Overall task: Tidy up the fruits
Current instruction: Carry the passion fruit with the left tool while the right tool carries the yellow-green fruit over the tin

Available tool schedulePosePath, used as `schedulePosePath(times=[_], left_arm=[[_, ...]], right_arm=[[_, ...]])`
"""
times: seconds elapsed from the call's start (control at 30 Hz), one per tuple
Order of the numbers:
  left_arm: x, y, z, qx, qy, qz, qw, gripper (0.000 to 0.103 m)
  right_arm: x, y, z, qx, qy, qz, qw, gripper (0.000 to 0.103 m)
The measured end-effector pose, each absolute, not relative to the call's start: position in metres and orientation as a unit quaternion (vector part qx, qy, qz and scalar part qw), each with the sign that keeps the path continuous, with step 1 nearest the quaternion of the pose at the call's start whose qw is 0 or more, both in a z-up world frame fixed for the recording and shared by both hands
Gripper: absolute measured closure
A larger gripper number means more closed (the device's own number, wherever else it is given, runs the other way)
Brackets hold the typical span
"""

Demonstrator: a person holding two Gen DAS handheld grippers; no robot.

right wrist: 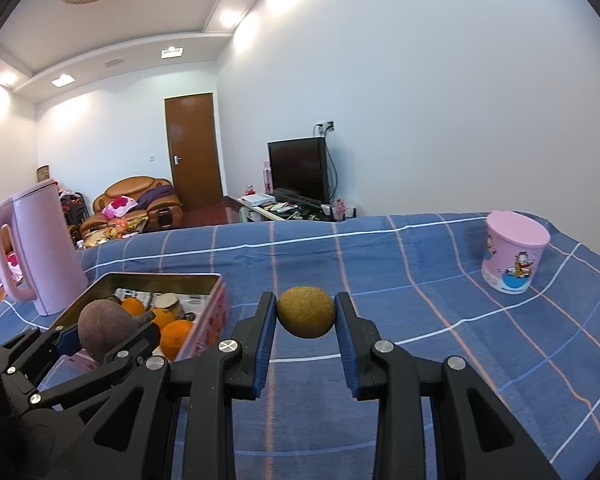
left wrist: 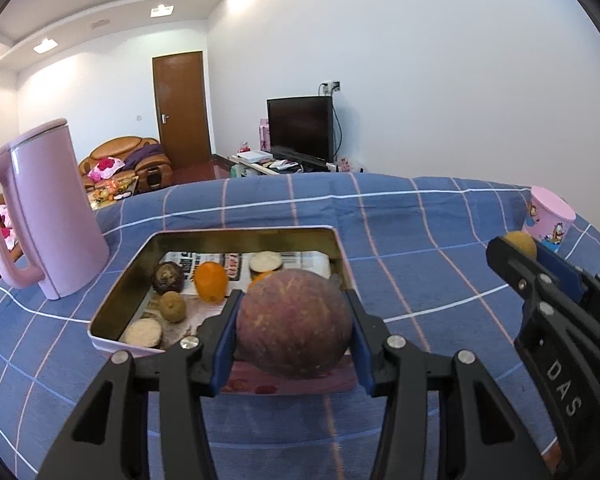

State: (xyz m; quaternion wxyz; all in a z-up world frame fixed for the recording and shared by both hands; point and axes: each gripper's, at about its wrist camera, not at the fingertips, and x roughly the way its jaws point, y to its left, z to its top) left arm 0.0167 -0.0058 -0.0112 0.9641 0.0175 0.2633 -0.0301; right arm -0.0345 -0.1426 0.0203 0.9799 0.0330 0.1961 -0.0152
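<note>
While the left gripper (left wrist: 294, 316) clamps the big purple fruit (left wrist: 294, 322) across its middle at the tin's (left wrist: 340, 252) near edge, the right gripper (right wrist: 306, 314) pinches the small yellow fruit (right wrist: 306, 312) over the cloth (right wrist: 420, 280), the tin at its 9 o'clock. Both look round, firm and smooth-skinned, so I judge they could roll or squirt from flat pads; gripping at the widest girth, as now, seems safest. The purple one is probably heavier, and the tin already holds oranges (left wrist: 211, 281).
</note>
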Motion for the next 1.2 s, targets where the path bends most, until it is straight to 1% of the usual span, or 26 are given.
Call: schedulePosePath(times=[0.67, 1.2], left_arm=[[0.035, 0.053, -0.015, 0.005, 0.271, -0.014, 0.962, 0.053], [0.054, 0.083, -0.016, -0.006, 0.277, 0.013, 0.961, 0.053]], right_arm=[[-0.023, -0.081, 0.017, 0.016, 0.193, 0.031, 0.981, 0.071], [0.004, -0.050, 0.014, 0.023, 0.201, 0.053, 0.978, 0.071]])
